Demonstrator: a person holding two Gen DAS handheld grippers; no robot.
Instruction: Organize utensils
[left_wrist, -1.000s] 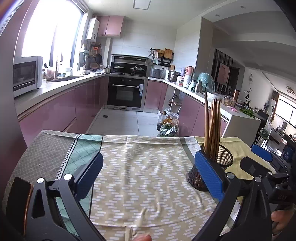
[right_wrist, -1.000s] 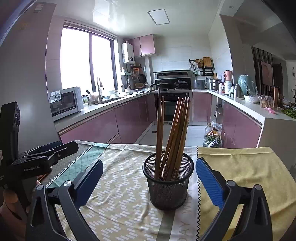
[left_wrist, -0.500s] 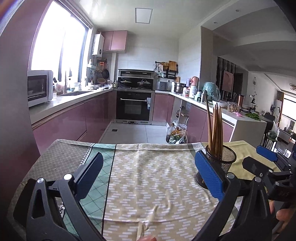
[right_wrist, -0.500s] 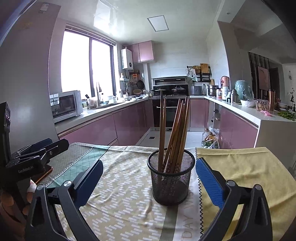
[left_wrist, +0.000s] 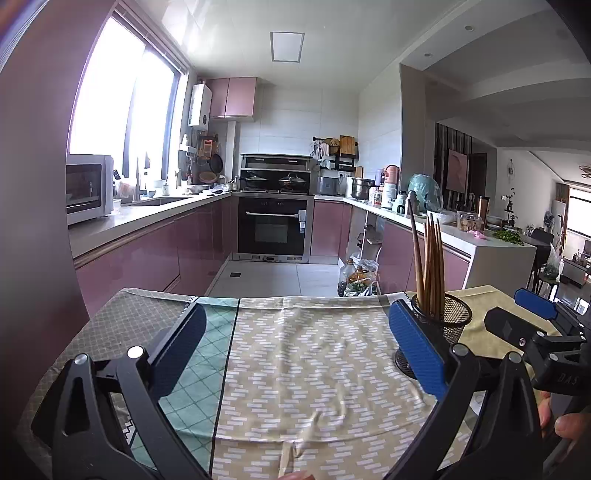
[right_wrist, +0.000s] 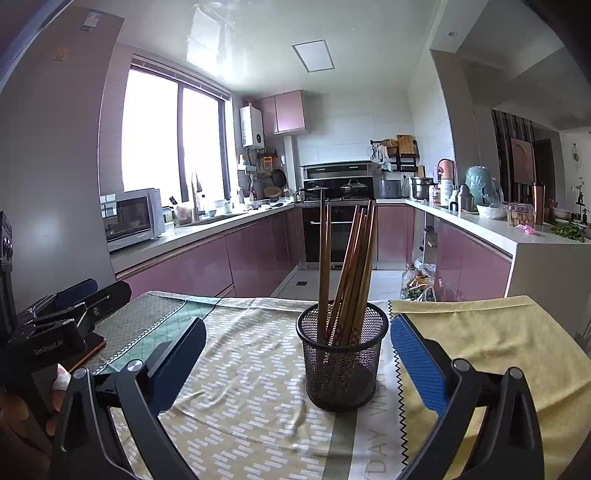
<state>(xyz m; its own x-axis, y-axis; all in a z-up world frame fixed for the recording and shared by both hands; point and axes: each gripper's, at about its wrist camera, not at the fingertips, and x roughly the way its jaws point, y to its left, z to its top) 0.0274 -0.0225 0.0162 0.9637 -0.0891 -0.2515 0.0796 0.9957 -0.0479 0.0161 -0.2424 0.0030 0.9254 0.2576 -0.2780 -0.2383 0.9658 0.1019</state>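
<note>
Your chopsticks (right_wrist: 345, 273) all stand upright in the black mesh holder (right_wrist: 341, 363), leaning against one another, and the holder sits on the patterned cloth (left_wrist: 314, 369) toward the right of the desk (right_wrist: 491, 332). Judging from that, the sorting looks essentially finished: no loose utensil shows on the cloth in either wrist view, though a pale sliver at the very near edge of the left view is too cut off to identify. Your left hand-held gripper (left_wrist: 295, 354) has its jaws spread wide over bare cloth with nothing between them, the holder just beyond its right finger. Your right hand-held gripper (right_wrist: 295, 362) is likewise wide apart and empty, framing the holder without touching it. What is left, if anything, seems to be a last check of the near edge of the desk, then pulling both tools clear.
</note>
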